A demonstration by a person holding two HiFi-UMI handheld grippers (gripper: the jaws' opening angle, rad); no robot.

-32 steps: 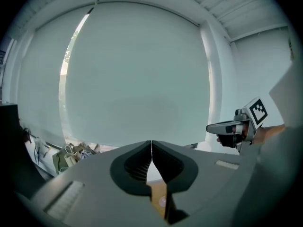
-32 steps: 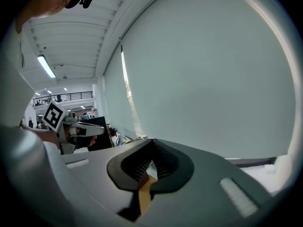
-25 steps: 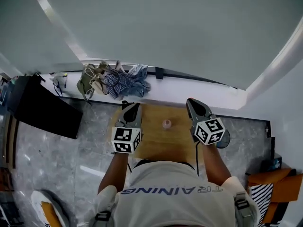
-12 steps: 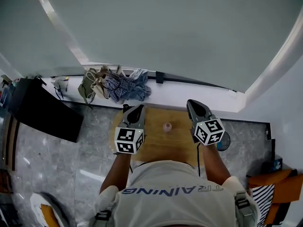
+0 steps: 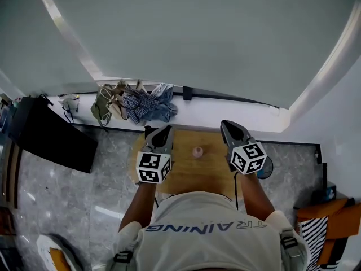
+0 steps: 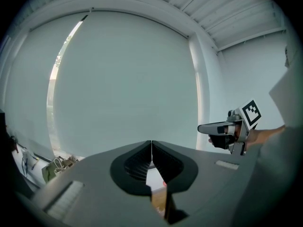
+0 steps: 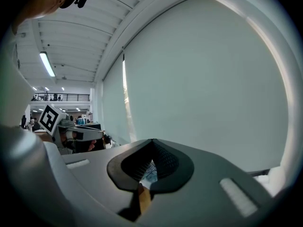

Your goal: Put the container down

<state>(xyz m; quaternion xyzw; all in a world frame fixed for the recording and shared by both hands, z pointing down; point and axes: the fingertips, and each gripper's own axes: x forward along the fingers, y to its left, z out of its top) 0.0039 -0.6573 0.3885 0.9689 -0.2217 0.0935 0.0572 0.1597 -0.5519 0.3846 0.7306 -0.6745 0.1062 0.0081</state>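
Observation:
A small pinkish container point(image 5: 198, 151) stands upright on a small wooden table point(image 5: 189, 174), between my two grippers and touched by neither. My left gripper point(image 5: 164, 130) hovers over the table's left side, its jaws shut tip to tip with nothing between them point(image 6: 151, 144). My right gripper point(image 5: 225, 124) hovers over the table's right side, also shut and empty point(image 7: 152, 141). Both point away from the person toward the pale window blind. Each gripper view shows the other gripper level beside it: the right gripper point(image 6: 222, 128) and the left gripper point(image 7: 78, 135).
A white ledge point(image 5: 225, 110) runs behind the table, with a heap of clothes and bags point(image 5: 132, 101) on it. A black box point(image 5: 51, 137) lies on the grey marble floor at the left. A dark blue round object point(image 5: 265, 166) sits at the table's right edge.
Both grippers hang almost where they were, still shut. The container has stayed in the same spot on the table. Only the head view has drifted slightly.

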